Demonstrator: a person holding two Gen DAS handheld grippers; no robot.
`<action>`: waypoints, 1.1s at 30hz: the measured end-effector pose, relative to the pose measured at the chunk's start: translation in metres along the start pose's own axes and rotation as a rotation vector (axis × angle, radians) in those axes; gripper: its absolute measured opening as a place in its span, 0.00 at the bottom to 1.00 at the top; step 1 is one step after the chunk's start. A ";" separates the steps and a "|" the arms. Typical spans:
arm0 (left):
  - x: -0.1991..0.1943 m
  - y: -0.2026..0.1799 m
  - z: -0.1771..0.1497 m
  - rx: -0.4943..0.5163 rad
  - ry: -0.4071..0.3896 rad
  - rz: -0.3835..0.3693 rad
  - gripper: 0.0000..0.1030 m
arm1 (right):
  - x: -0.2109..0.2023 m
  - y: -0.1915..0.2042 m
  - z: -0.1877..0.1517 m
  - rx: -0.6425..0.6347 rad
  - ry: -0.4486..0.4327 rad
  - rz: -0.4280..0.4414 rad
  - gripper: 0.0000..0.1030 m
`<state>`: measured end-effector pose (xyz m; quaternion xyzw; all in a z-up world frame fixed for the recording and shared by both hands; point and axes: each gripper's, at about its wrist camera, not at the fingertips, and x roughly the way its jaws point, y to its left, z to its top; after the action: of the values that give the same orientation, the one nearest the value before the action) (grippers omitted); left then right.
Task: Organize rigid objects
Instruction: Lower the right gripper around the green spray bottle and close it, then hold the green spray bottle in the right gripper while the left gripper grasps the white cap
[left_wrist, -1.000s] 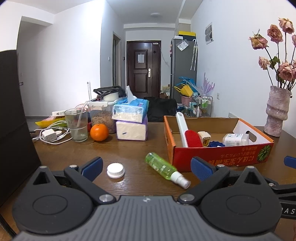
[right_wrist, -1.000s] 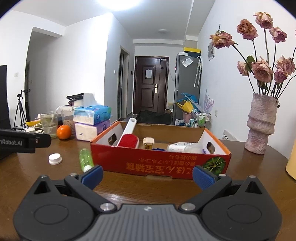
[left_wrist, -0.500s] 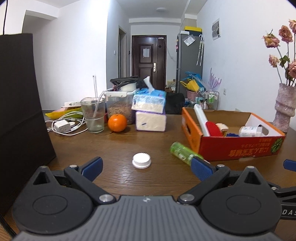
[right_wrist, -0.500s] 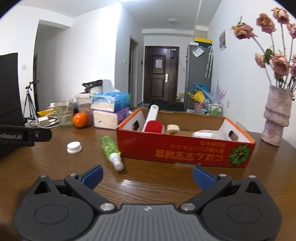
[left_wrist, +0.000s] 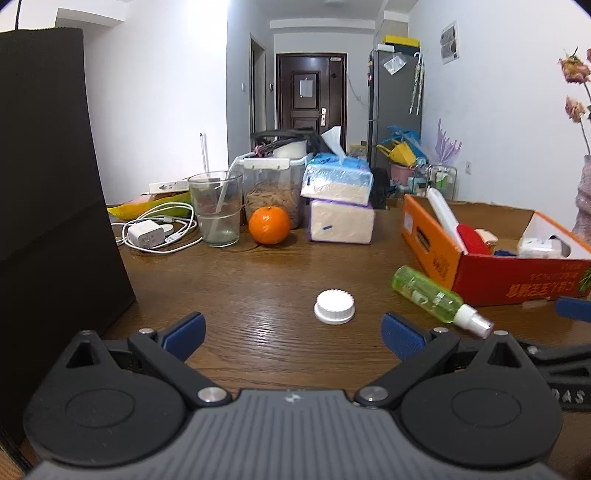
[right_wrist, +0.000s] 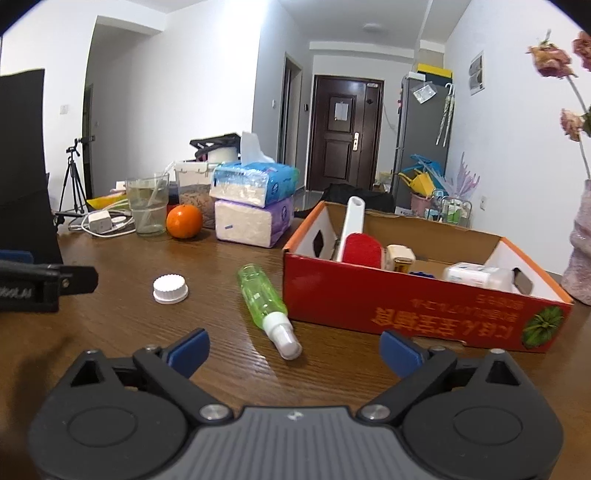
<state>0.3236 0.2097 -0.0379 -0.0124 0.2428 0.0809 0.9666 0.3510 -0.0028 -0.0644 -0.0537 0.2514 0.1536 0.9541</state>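
Note:
A green spray bottle (right_wrist: 264, 299) with a white nozzle lies on the wooden table beside a red cardboard box (right_wrist: 406, 310). The nozzle points toward my right gripper (right_wrist: 294, 349), whose jaws are closing; its pads touch nothing. The bottle's nozzle end lies just ahead of the gap. A white screw cap (left_wrist: 334, 307) lies just ahead of my left gripper (left_wrist: 291, 332), which is open with nothing between its fingers. The left view shows the bottle (left_wrist: 428, 295) and box (left_wrist: 517, 284) at right. Inside the box lie a white-handled red brush (right_wrist: 360, 249) and small items.
At the back stand an orange (left_wrist: 269, 224), a glass with a straw (left_wrist: 216, 208), stacked tissue packs (left_wrist: 340, 203), a food container (left_wrist: 273, 184) and a charger with cable (left_wrist: 146, 234). A black panel (left_wrist: 48, 184) rises at left, a pink vase (right_wrist: 581, 254) at right.
Both grippers have moved left along the table and a little lower. The cap now sits before the left gripper, the bottle before the right. The right fingertips stand slightly closer together.

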 end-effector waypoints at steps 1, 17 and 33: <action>0.002 0.001 0.000 0.000 0.004 0.000 1.00 | 0.005 0.002 0.001 -0.002 0.007 0.002 0.92; 0.039 0.025 0.004 -0.030 0.025 0.049 1.00 | 0.091 0.017 0.025 -0.037 0.149 0.037 0.66; 0.053 0.028 0.006 -0.001 0.034 0.037 1.00 | 0.111 0.044 0.032 -0.045 0.171 0.077 0.32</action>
<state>0.3675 0.2455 -0.0574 -0.0098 0.2594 0.0989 0.9606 0.4434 0.0737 -0.0928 -0.0783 0.3304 0.1905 0.9211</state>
